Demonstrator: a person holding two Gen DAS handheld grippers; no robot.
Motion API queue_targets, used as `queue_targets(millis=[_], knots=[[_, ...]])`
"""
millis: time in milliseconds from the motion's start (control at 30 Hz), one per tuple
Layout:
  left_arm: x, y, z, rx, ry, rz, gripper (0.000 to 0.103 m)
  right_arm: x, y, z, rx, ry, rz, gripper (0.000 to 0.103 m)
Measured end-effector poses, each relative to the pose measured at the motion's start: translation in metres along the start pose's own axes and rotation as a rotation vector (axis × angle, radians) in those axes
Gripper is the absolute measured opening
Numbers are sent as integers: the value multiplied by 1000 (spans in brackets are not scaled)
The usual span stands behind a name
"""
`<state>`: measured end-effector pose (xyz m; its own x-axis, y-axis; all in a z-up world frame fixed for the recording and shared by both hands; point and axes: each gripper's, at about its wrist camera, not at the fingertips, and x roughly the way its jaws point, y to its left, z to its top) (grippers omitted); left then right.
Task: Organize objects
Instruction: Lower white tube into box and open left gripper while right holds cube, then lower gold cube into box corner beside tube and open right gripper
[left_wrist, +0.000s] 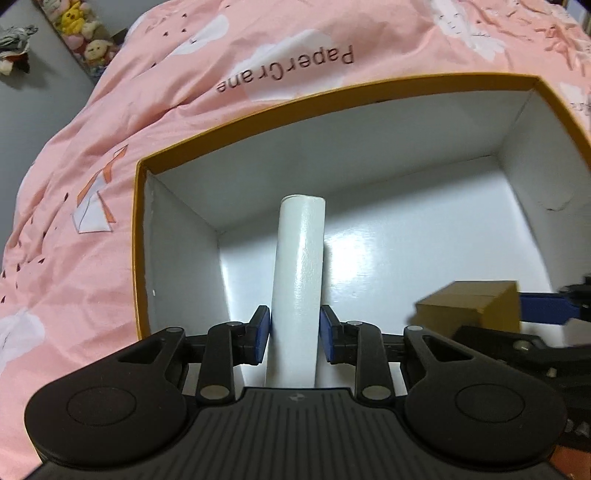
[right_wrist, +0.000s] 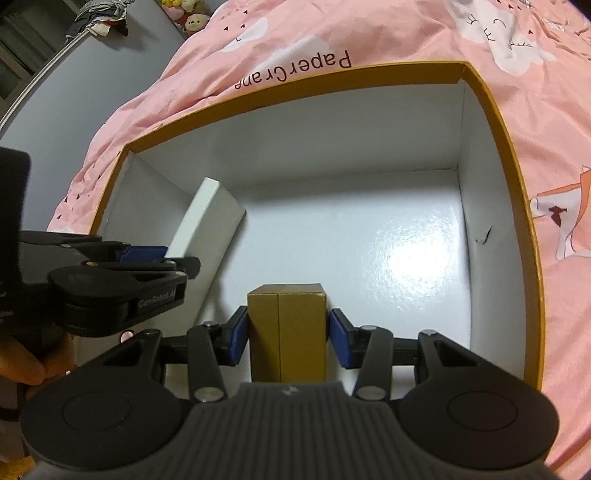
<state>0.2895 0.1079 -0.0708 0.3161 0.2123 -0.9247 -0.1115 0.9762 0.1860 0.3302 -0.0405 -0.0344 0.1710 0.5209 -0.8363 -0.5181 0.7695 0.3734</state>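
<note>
A large open box (left_wrist: 140, 236) with orange rim and white inside lies on a pink bedspread; it also shows in the right wrist view (right_wrist: 491, 110). My left gripper (left_wrist: 294, 338) is shut on a long white flat box (left_wrist: 299, 280), held inside the large box near its left wall; the white box also shows in the right wrist view (right_wrist: 207, 221). My right gripper (right_wrist: 288, 338) holds a small gold-brown box (right_wrist: 286, 332) inside the large box, its blue pads (right_wrist: 238, 338) against the box's sides. The gold box also shows in the left wrist view (left_wrist: 472, 304).
The pink bedspread (left_wrist: 74, 221) with "PaperCrane" print surrounds the box. Plush toys (left_wrist: 85, 37) lie on a shelf at the far left. The large box's right wall has a small tear (right_wrist: 484, 236). A hand (right_wrist: 18, 365) holds the left gripper.
</note>
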Motion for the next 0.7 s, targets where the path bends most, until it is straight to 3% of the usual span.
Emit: queue_targets(millis=[100,200,367,500,700], knots=[[-9,-4,-3,4,-13,-40,34,2,1,1,-2,1,11,48],[-10,-3,-2,-8,-4,-99,27,4,3,0,-4,4,11,48],[-14,-3,-4,-14,-14,-153,27,1,0,1,0,1,-6,48],[-41,15,-7,-29,-112,-199,27,1,-4,3,33,10,-19,48],[-75,61,-20,-88,-222,-147,27,14,11,10,73,41,-22,48]])
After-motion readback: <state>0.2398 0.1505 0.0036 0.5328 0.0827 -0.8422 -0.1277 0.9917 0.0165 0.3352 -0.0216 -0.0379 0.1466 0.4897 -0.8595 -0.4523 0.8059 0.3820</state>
